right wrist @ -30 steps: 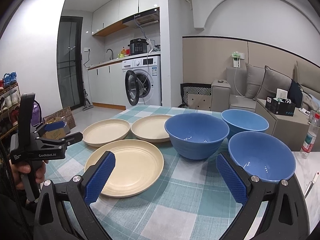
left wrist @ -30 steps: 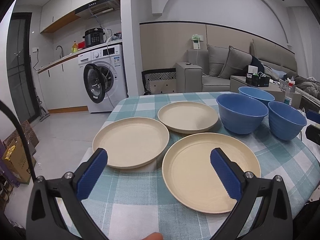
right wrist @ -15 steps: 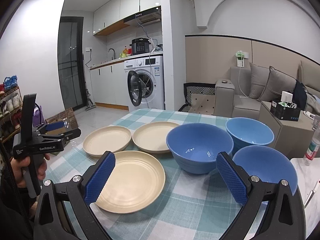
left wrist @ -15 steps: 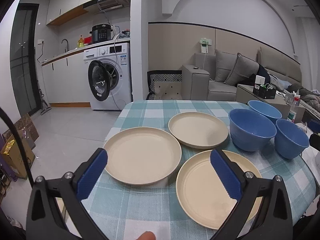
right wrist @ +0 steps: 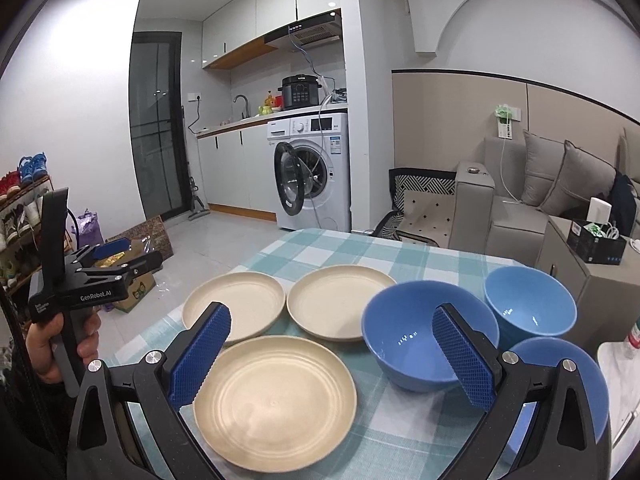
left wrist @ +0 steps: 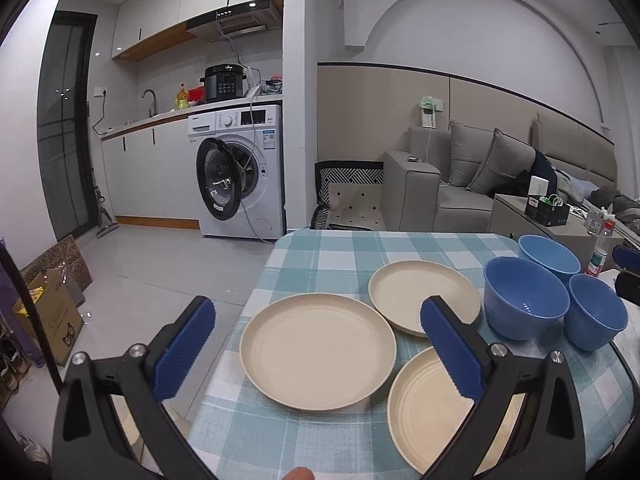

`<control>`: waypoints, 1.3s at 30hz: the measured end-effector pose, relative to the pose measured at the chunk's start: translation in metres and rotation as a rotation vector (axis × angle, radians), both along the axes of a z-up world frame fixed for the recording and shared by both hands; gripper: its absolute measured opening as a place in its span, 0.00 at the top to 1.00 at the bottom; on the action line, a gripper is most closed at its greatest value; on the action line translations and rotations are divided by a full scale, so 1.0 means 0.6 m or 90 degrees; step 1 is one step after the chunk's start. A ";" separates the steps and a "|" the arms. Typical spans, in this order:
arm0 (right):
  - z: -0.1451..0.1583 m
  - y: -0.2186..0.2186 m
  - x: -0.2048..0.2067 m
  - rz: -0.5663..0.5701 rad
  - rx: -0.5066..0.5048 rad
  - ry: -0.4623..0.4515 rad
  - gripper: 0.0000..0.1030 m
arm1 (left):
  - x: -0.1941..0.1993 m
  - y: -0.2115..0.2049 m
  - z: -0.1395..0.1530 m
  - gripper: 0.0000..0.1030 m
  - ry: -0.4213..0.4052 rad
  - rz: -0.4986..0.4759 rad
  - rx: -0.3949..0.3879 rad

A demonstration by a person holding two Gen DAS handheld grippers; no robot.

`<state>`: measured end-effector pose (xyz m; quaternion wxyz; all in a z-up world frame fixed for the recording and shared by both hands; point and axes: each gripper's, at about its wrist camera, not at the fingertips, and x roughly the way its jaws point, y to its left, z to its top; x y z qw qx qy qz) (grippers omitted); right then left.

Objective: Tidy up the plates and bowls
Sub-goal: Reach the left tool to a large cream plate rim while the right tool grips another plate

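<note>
The task is at its opening step: nothing is stacked yet and neither tool holds anything.

Layout, left to right, on the checked tablecloth [right wrist: 328, 256]:

- Left gripper [left wrist: 316, 350]: jaws spread wide, empty, held above the near left edge of the table. In the right wrist view it [right wrist: 120, 258] appears off the table's left side, gripped by the person's hand [right wrist: 60, 340].
- Left plate [left wrist: 318, 350]: cream, flat on the cloth, directly ahead of the left gripper.
- Near plate [right wrist: 274, 400]: cream, closest to the operator, lying between the two tools.
- Far plate [right wrist: 340, 306]: cream, behind the near plate, just beside the left plate.
- Middle bowl [right wrist: 416, 340]: blue, upright, just beside the far plate.
- Far bowl [right wrist: 530, 306]: blue, upright, behind the other two.
- Right bowl [right wrist: 584, 364]: blue, upright, nearest the right edge, partly hidden by the right tool's finger.
- Right gripper [right wrist: 336, 356]: jaws spread wide, empty, held above the near plate and the middle bowl.

All six items rest separately; some rims look close to touching.

Next move, as a judgement: lower one tool to a plate rim and close on it, so the plate can be lifted onto another. The plates are shallow and low, so the jaws probably need to come in nearly level with the rim. Nesting the bowls would likely follow.
</note>
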<state>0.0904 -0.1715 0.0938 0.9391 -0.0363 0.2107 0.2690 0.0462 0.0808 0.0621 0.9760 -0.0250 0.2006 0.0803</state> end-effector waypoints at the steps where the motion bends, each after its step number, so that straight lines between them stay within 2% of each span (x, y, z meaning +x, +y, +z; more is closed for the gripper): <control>1: 0.005 0.005 0.005 0.004 0.002 0.001 0.00 | 0.001 0.005 0.003 0.00 -0.003 0.007 0.002; 6: 0.031 0.032 0.043 0.026 0.029 0.030 0.00 | 0.009 0.038 0.014 0.00 -0.007 0.024 -0.027; 12: 0.060 0.071 0.081 0.037 0.032 0.031 0.00 | 0.029 0.060 0.024 0.00 0.018 0.046 0.009; 18: 0.058 0.128 0.119 0.059 0.008 0.050 0.00 | 0.040 0.079 0.014 0.00 0.027 0.070 0.006; 23: 0.029 0.180 0.140 0.083 -0.019 0.074 0.00 | 0.060 0.101 -0.006 0.00 0.036 0.088 -0.019; 28: -0.014 0.223 0.164 0.100 -0.039 0.109 0.00 | 0.085 0.121 -0.036 0.00 0.070 0.081 -0.049; 35: -0.072 0.254 0.203 0.108 -0.050 0.171 0.01 | 0.111 0.129 -0.074 0.00 0.106 0.084 -0.054; 39: -0.099 0.265 0.224 0.113 -0.050 0.206 0.07 | 0.120 0.135 -0.094 0.00 0.123 0.079 -0.068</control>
